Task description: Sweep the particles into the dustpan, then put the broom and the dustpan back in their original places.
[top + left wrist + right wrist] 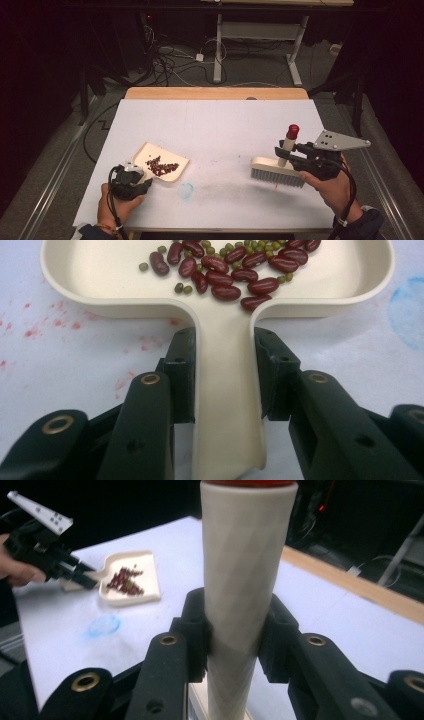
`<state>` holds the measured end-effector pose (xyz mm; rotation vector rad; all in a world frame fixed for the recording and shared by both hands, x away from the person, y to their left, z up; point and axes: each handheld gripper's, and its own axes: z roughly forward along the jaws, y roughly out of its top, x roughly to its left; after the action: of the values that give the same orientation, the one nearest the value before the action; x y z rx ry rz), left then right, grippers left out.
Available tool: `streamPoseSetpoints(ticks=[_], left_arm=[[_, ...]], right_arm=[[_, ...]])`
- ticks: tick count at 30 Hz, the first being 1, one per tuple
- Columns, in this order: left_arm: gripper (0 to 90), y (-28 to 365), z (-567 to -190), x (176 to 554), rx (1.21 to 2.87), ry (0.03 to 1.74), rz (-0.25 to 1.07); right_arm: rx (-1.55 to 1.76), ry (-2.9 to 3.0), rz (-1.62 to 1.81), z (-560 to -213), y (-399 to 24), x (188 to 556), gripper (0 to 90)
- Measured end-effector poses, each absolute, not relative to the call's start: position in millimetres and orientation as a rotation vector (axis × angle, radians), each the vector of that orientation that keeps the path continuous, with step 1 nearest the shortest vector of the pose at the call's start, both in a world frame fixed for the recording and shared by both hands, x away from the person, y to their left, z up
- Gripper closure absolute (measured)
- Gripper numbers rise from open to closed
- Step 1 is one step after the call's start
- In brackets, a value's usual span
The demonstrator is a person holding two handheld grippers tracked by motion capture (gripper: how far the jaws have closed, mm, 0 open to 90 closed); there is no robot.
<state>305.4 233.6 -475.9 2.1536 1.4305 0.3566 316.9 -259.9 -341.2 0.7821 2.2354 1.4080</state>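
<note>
Left claw (225, 370) pinching the flat handle of the cream dustpan (161, 162), which lies on the white bench (220, 125) holding red and green beans (235, 267). To the right of the dustpan and well apart from it, right claw (234, 630) clamped on the upright handle of the brush (278, 171), bristles downward.

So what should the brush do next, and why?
Probably set the cream hand brush down: the dark red and green beans already lie in the cream plastic dustpan, and no loose beans show on the white table sheet.
</note>
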Motion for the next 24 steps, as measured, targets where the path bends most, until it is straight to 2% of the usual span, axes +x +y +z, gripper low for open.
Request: streamPoseSetpoints(ticks=[3,5,8,12,16,18,24], left_arm=[[62.0,233,-477,305,2.12,1.459,0.334],[53.6,230,-476,302,2.096,1.463,0.327],[48.0,226,-477,296,2.096,1.426,0.287],[42.8,226,-473,290,2.086,1.389,0.31],[33.3,229,-467,286,2.065,1.311,0.418],[25.8,229,-465,284,2.053,1.255,0.477],[20.7,225,-459,282,2.015,1.114,0.606]], right_arm=[[0.79,2.308,1.381,-343,-263,321,70.2],[0.791,2.376,1.355,-346,-263,326,70.1],[0.783,2.414,1.34,-353,-263,333,70.1],[0.858,2.39,1.344,-362,-265,347,70.0],[0.899,2.376,1.362,-365,-266,361,70.0],[0.9,2.388,1.362,-366,-264,367,69.8],[0.949,2.368,1.326,-371,-257,386,68.1]])
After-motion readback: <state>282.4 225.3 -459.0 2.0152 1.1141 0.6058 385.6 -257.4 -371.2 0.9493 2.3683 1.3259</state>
